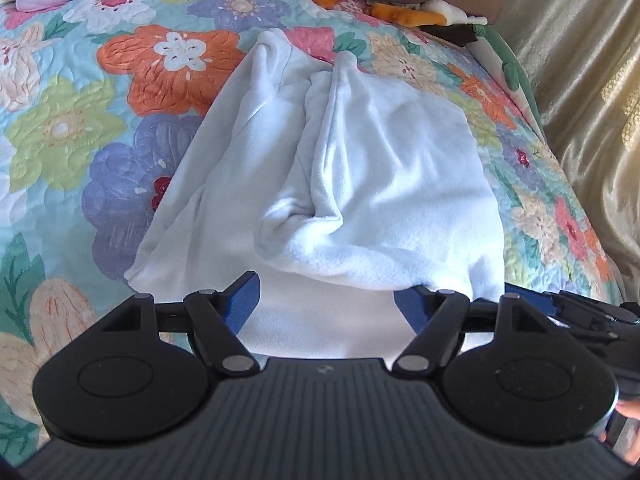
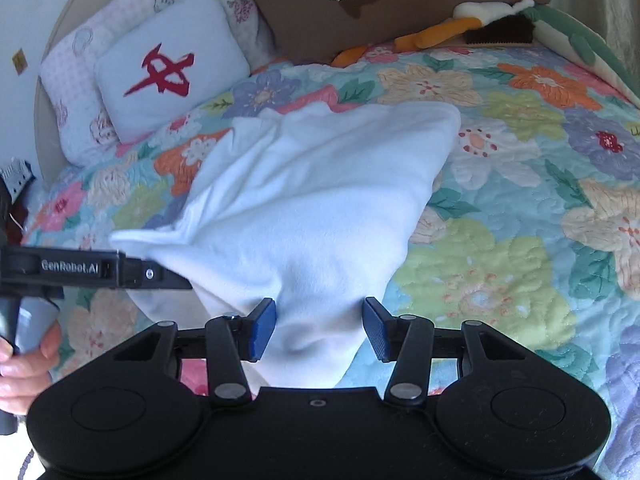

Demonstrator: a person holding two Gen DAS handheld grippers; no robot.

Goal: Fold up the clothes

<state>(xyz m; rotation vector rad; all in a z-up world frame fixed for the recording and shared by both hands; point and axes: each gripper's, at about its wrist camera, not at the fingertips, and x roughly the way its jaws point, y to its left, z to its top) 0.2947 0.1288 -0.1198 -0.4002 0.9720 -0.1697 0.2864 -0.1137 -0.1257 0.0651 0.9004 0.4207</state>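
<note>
A white fleece garment [image 1: 340,168] lies rumpled on the floral quilt [image 1: 80,128], partly folded over itself. My left gripper [image 1: 326,296] stands open, its blue pads either side of the garment's near edge, with cloth draped over the right pad. In the right wrist view the same garment [image 2: 320,200] spreads toward the pillows. My right gripper [image 2: 319,326] is open with the garment's near part lying between its blue pads [image 2: 262,328]. The left gripper also shows in the right wrist view at the left [image 2: 168,278], its tip against the cloth.
A white pillow with a red mark [image 2: 168,64] and a patterned pillow [image 2: 72,80] sit at the bed's head. A brown cushion [image 2: 392,4] and plush toys [image 2: 492,24] lie at the back. A golden curtain [image 1: 580,80] hangs beside the bed.
</note>
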